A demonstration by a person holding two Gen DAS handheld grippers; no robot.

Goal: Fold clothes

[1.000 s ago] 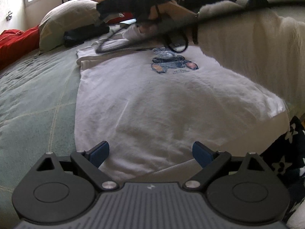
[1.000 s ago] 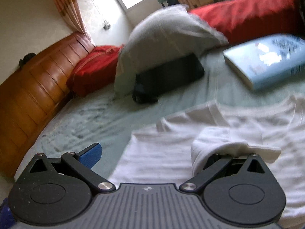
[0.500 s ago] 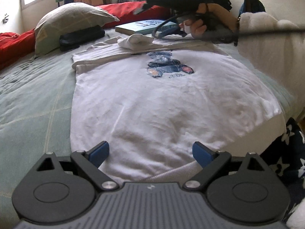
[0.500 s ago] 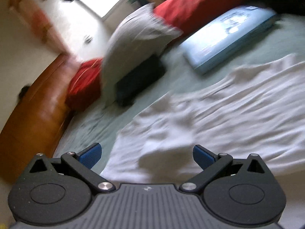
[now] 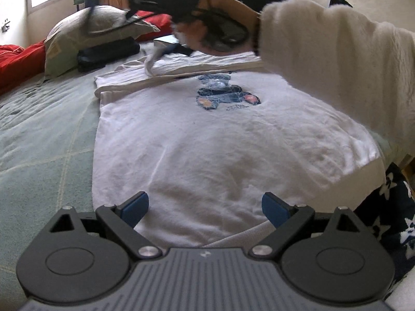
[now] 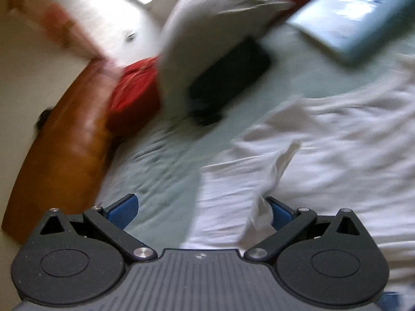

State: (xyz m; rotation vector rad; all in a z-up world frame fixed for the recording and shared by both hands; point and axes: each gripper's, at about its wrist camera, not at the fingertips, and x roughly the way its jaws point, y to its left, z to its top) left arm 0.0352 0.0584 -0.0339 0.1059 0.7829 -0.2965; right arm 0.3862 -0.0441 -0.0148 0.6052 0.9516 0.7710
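White shirt [image 5: 228, 140] lies flat, print up, on the green bedspread [image 5: 44, 134], hem nearest the left gripper [image 5: 205, 210], collar end folded across towards the pillow [image 5: 88, 36]; left gripper hovers low over the hem, jaws spread wide, holding nothing; right gripper [image 6: 202, 211] is over the shoulder end, jaws likewise spread, yet a twisted strip of white cloth [image 6: 275, 178] rises against its right pad [image 6: 278, 213], and whether it is snagged or merely draped cannot be told, the right view being badly blurred; in the left view the same strip [image 5: 153, 61] hangs from beneath the person's hand [image 5: 207, 36]. Judgement: the sleeve fold at the shoulder is in hand. To do it well, free or seat the cloth deliberately before moving; carry the sleeve inward in a level line, lay it parallel to the side seam, and let go only once it rests flat; keep the left gripper pinning the hem so the body does not drag; book [image 6: 355, 13] and black pouch [image 6: 228, 77] lie clear of the work.
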